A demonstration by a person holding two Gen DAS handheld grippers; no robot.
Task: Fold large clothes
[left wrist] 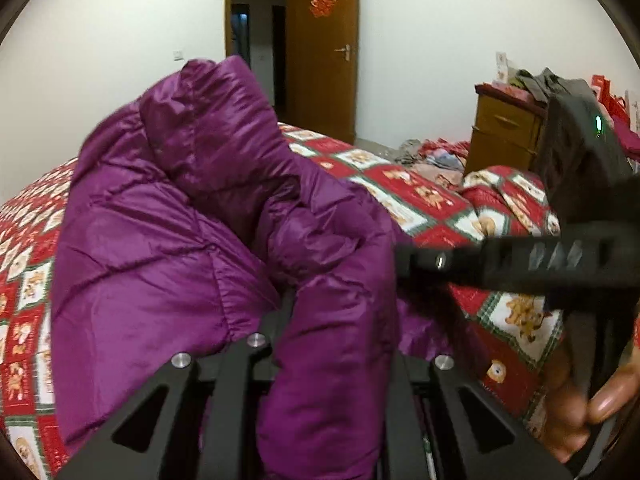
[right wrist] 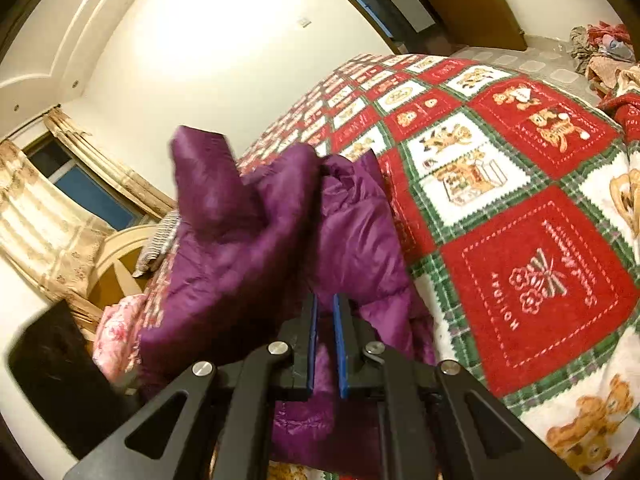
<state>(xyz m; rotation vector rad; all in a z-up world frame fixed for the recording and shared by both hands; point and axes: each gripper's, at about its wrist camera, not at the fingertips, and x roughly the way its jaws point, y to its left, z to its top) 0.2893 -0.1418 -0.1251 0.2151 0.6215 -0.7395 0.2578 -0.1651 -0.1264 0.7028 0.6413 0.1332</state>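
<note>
A: Two grippers in use, both on one garment. The purple padded jacket [left wrist: 168, 216] is lifted in a bunched heap above the red, white and green bear-print quilt [left wrist: 424, 196] covering the bed.

B: Left gripper [left wrist: 332, 320] state?

A: Clamped on the jacket. In the left wrist view a thick fold of purple fabric runs between its black fingers and hides the tips. The fold hangs down to 6 o'clock.

B: Right gripper [right wrist: 325, 316]?

A: Blue pads [right wrist: 341, 344] nearly together, with purple fabric pinched in the narrow gap. Closed on the jacket. In the left wrist view the same gripper [left wrist: 404, 258] enters from 3 o'clock, its tip at the jacket's edge, held by a hand [left wrist: 580, 392] at 4 o'clock.

B: Jacket position in the right wrist view?

A: Centre and toward 9 o'clock, one blurred flap [right wrist: 200, 168] sticking up toward 11 o'clock. Quilt fills 1 to 5 o'clock.

B: Surroundings?

A: Open wooden door [left wrist: 320, 48] at 12 o'clock, wooden cabinet [left wrist: 504, 136] at 2 o'clock in the left view. Curtained window [right wrist: 80, 188] at 9 o'clock in the right view.
</note>
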